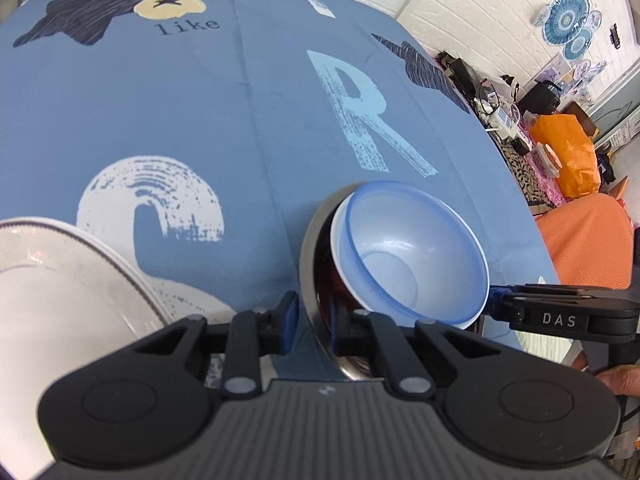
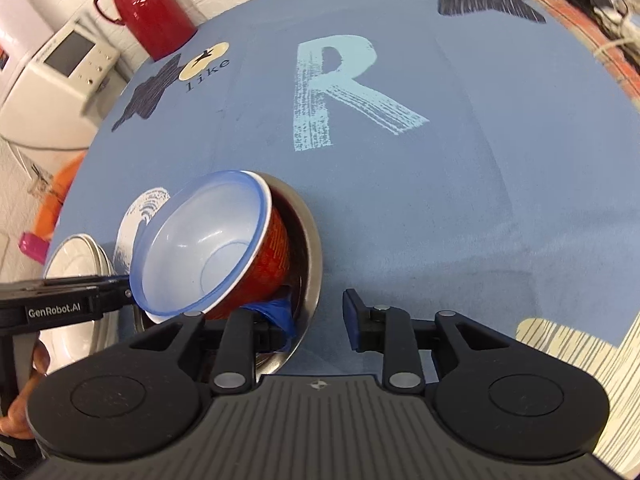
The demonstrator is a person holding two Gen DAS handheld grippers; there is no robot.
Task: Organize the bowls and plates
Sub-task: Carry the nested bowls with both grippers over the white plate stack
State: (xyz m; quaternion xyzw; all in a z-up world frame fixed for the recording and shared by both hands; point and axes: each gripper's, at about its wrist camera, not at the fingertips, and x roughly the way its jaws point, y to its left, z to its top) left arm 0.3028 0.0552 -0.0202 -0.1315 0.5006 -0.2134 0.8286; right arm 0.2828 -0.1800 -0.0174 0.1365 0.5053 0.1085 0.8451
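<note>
Although the stack of bowls looks simple, I judge it needs care: a blue bowl (image 1: 416, 256) of thin translucent plastic sits inside a red bowl (image 2: 276, 256), and both lie tilted in a steel bowl (image 2: 310, 248), which rests on the bench (image 1: 180, 112) just below the big printed letter R (image 1: 360, 112). The plastic bowl is probably light and a little flexible, so a pinch on its rim should hold it without much force; the steel bowl is stiff, smooth and likely slippery, and its thin rim seems the only good place to grip. The left claw (image 1: 312, 320) is half open and straddles the near rim of the steel bowl, one finger outside and one inside; I cannot tell if it presses. The right claw (image 2: 320, 320) is open wide, its left finger low inside the steel bowl near the red one, holding nothing. Only the right wrist view shows the red outside of the middle bowl and a red thermos (image 2: 148, 12) far beyond the R. Only the left wrist view shows the white plate (image 1: 60, 288) large and close, to the left of the steel bowl.
</note>
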